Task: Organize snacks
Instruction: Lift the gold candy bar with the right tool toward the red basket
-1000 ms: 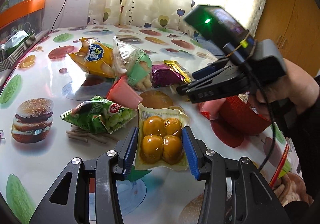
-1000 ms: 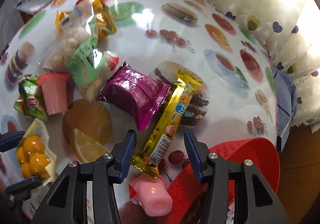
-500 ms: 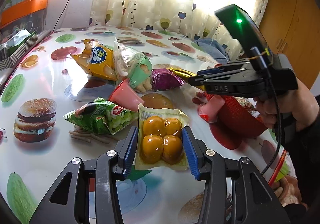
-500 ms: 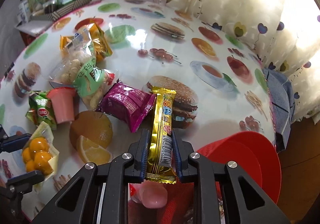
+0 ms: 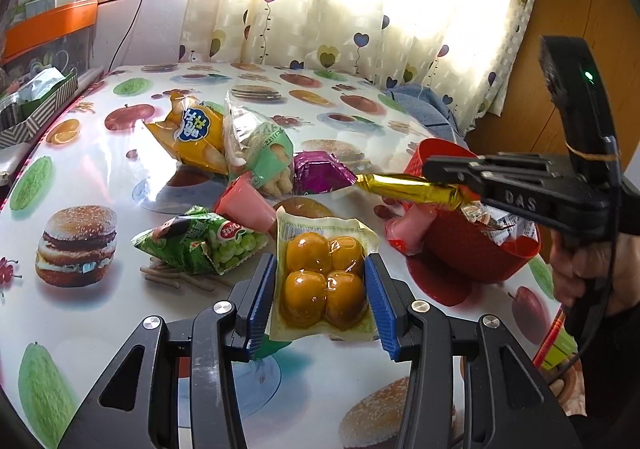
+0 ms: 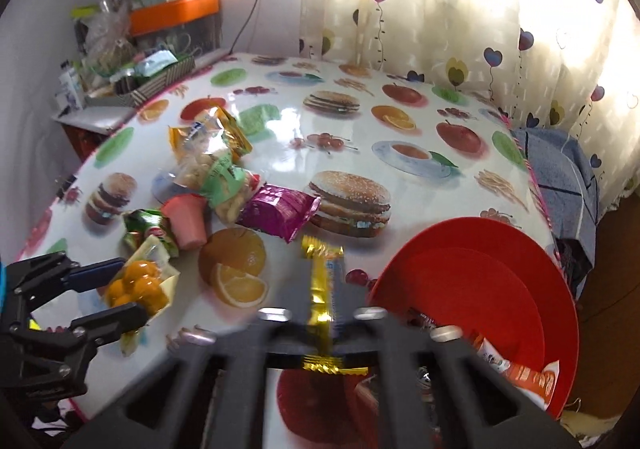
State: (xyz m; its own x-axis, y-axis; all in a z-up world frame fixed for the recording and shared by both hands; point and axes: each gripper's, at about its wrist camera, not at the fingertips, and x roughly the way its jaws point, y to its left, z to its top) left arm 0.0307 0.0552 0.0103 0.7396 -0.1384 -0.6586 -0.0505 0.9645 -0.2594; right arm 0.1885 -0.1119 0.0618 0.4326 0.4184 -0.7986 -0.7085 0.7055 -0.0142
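Note:
My left gripper (image 5: 322,291) is shut on a clear pack of four yellow balls (image 5: 324,281), held just above the table; the same pack (image 6: 136,287) shows in the right wrist view. My right gripper (image 6: 324,313) is shut on a gold snack bar (image 6: 322,281), lifted off the table near the red basket (image 6: 480,285). From the left wrist view, the bar (image 5: 404,187) sticks out of the right gripper (image 5: 452,185) beside the basket (image 5: 472,249). A pink jelly cup (image 5: 412,227) leans against the basket.
Loose on the fruit-print tablecloth (image 5: 80,177) lie a yellow chip bag (image 5: 192,137), a clear-green puff bag (image 5: 260,153), a purple packet (image 5: 320,173), a pink cup (image 5: 244,205) and a green bag (image 5: 200,245). Wrappers (image 6: 516,369) sit in the basket. A striped tray (image 6: 156,79) stands far left.
My right gripper shut on the gold bar, lifted it off the table and swung toward the red basket. The left gripper and its pack stayed put.

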